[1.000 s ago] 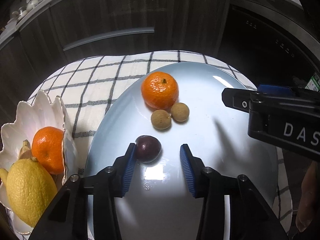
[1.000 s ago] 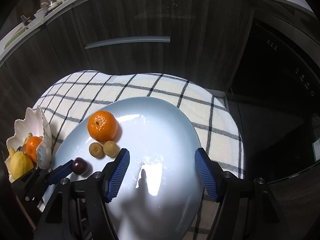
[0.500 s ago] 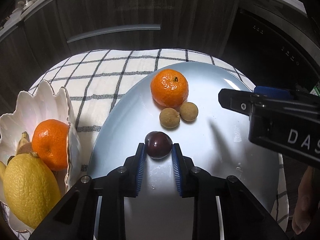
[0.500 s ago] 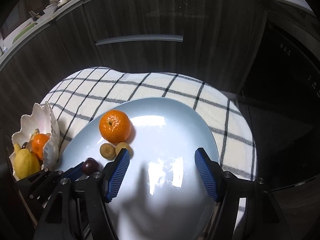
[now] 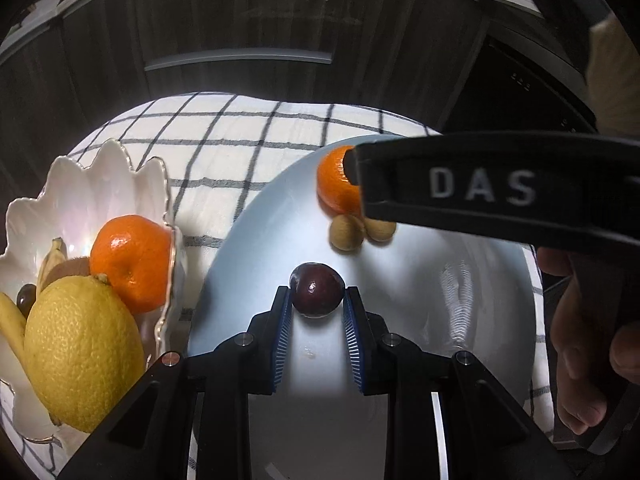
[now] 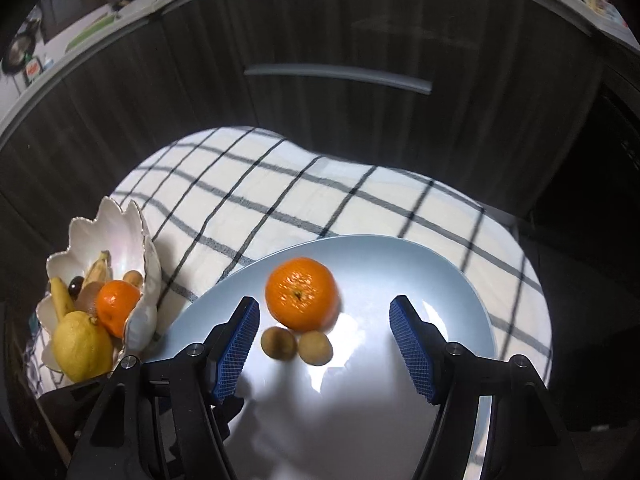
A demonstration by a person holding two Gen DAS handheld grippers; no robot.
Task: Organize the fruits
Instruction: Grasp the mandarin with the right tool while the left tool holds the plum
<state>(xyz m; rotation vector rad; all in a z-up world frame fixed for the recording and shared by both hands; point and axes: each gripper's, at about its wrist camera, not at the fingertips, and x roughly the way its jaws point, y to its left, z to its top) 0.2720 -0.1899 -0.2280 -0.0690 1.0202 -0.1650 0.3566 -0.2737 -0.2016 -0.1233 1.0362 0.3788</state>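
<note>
My left gripper (image 5: pixel 317 300) is shut on a dark purple plum (image 5: pixel 317 289) over the pale blue plate (image 5: pixel 460 320). A tangerine (image 6: pixel 301 293) and two small brown longans (image 6: pixel 279 343) lie on the plate (image 6: pixel 400 256); my right gripper (image 6: pixel 325 312) is open above them, the tangerine between its fingers. In the left wrist view the right gripper's black body hides part of the tangerine (image 5: pixel 334 188) and longans (image 5: pixel 346 232). A white shell-shaped bowl (image 5: pixel 100 188) at left holds a lemon (image 5: pixel 80 350), a tangerine (image 5: pixel 130 262), bananas and a kiwi.
A white cloth with black checks (image 6: pixel 320 204) covers the surface under plate and bowl (image 6: pixel 116 224). Dark wood cabinets with a metal handle (image 6: pixel 340 78) stand behind. A person's hand (image 5: pixel 584 336) holds the right gripper at the right.
My left gripper closed on the plum and lifted back toward the bowl. My right gripper moved left and forward, now over the tangerine and longans.
</note>
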